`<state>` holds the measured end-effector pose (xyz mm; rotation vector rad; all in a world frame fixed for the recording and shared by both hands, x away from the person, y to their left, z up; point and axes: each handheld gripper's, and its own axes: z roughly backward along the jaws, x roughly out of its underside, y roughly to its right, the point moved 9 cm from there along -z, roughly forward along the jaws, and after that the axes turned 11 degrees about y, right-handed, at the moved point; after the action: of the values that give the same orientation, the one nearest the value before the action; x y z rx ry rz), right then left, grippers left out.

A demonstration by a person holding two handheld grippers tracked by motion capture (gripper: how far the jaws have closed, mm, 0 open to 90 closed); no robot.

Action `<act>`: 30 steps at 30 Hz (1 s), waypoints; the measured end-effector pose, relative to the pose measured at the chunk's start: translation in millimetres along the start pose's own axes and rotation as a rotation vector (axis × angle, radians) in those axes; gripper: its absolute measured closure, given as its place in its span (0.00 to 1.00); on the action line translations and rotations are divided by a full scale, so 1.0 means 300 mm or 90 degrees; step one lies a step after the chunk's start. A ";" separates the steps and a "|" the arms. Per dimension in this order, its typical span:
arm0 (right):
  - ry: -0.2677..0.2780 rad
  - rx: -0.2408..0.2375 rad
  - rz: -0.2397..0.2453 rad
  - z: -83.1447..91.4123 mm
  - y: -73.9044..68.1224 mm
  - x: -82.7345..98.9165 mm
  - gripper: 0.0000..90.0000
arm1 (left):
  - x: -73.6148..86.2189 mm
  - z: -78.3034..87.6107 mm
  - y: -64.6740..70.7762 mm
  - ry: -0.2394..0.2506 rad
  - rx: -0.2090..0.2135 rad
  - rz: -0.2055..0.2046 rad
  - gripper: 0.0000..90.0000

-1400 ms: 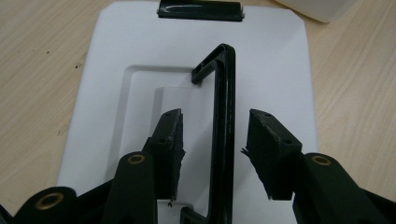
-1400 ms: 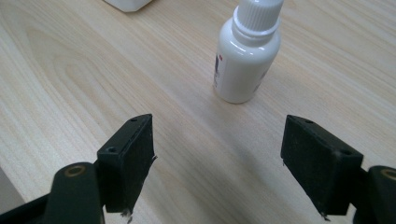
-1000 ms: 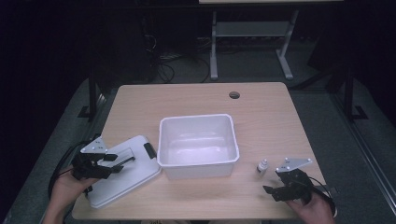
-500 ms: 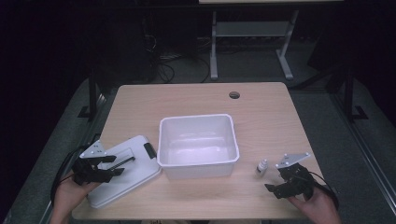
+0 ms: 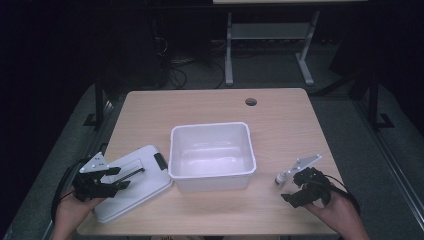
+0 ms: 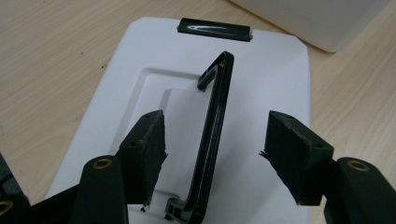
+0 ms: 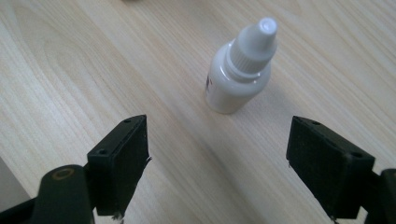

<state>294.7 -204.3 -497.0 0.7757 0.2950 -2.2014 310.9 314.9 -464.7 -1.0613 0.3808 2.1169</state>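
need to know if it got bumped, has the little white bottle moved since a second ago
No. The little white bottle stands upright at the same spot on the table, just right of the white tub, as before. The right gripper is open and apart from it.

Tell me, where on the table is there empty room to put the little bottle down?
The widest bare patch on the table lies behind the white bin, around the round hole. The front edge between the lid and the little bottle is bare too. It is crowded at the lid, under the left gripper, and near the right gripper.
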 end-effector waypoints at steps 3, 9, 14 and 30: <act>-0.005 -0.002 0.004 -0.009 -0.001 -0.006 0.23 | 0.003 0.005 -0.002 0.006 -0.001 0.003 0.41; -0.021 -0.012 0.010 -0.027 -0.005 -0.022 0.24 | 0.013 0.011 0.004 0.010 0.003 0.013 0.41; -0.048 -0.014 0.028 -0.035 0.003 -0.039 0.24 | 0.012 0.013 0.005 0.007 -0.003 0.008 0.41; -0.138 -0.032 0.064 -0.066 0.041 -0.100 0.29 | 0.030 0.016 -0.008 -0.002 -0.005 0.012 0.40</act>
<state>328.1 -186.2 -493.7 0.5089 0.1974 -2.1523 306.3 323.3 -468.8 -1.0617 0.3829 2.1381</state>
